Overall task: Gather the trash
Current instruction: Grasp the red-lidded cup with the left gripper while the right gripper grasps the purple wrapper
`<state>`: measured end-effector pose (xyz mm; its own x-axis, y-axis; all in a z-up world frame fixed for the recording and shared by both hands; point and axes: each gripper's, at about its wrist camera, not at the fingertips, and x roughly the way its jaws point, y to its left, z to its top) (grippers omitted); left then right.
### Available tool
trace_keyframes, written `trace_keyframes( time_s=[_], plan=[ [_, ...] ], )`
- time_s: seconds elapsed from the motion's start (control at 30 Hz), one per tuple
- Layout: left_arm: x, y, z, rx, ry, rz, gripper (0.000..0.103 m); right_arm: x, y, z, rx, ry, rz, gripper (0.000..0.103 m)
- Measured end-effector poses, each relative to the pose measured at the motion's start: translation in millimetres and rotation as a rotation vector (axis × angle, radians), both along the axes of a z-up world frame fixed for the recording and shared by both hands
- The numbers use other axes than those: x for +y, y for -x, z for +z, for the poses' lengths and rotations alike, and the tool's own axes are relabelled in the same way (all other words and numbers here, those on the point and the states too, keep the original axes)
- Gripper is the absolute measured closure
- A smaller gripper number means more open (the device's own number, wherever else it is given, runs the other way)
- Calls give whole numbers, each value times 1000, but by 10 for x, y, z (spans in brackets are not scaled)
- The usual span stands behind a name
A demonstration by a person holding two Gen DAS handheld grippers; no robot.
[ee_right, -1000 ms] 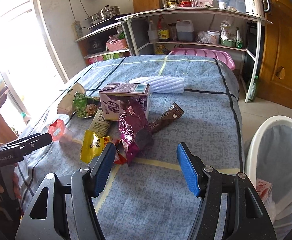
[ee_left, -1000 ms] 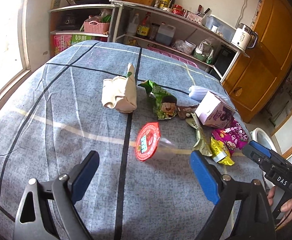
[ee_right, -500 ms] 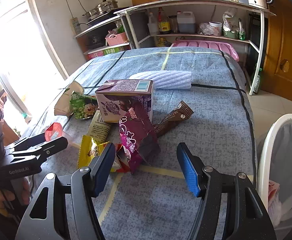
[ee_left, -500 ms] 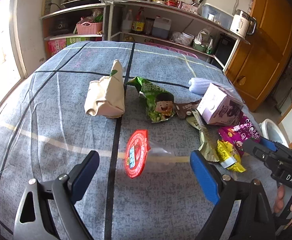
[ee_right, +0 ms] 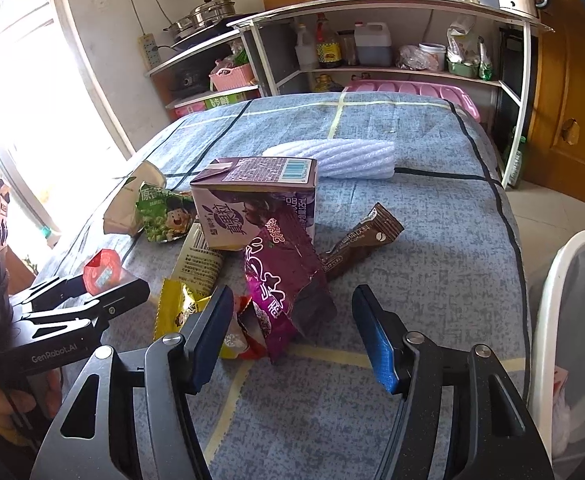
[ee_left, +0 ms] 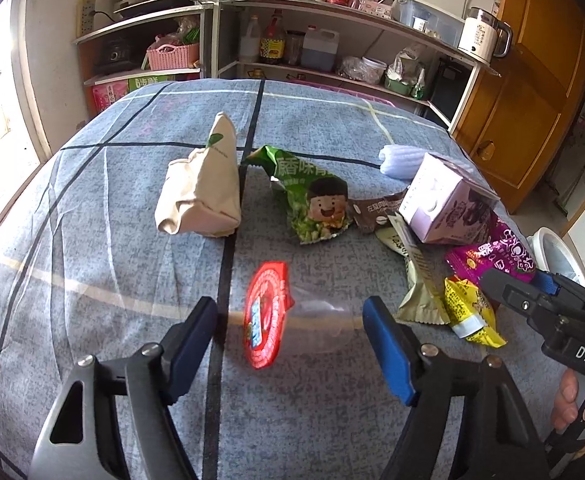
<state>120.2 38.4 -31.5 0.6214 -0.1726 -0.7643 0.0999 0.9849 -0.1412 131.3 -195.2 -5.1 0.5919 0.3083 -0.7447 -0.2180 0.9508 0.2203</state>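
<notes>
Here the left gripper [ee_left: 290,332] straddles a clear plastic cup with a red foil lid [ee_left: 266,314] lying on its side on the blue checked tablecloth [ee_left: 92,240]; its jaws have just been closing, yet the pads stand clear of the cup. Only the right wrist view shows the white bin [ee_right: 564,320] beside the table's edge. There the right gripper [ee_right: 288,316], unclenched and holding nothing, hovers over a purple snack wrapper [ee_right: 282,280] and a yellow packet [ee_right: 176,308]. The left view alone shows the beige paper bag [ee_left: 202,192] fully.
</notes>
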Motion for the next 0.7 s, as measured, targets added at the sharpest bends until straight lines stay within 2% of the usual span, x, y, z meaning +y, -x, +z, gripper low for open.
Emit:
trace_keyframes(
  time_s=[0.07, 0.13, 0.37, 0.7],
  plan=[
    [-11, 0, 2, -1, -7, 0, 35, 16, -15, -14, 2, 12, -2, 57],
    [-17, 1, 1, -1, -7, -2, 38, 27, -19, -31, 9, 18, 2, 63],
    [-14, 32, 18, -6, 9, -13, 48, 20, 9, -35, 1, 9, 10, 67],
    [-32, 117, 68, -29, 11, -22, 49, 39, 132, 25, -46, 32, 12, 70]
  ],
)
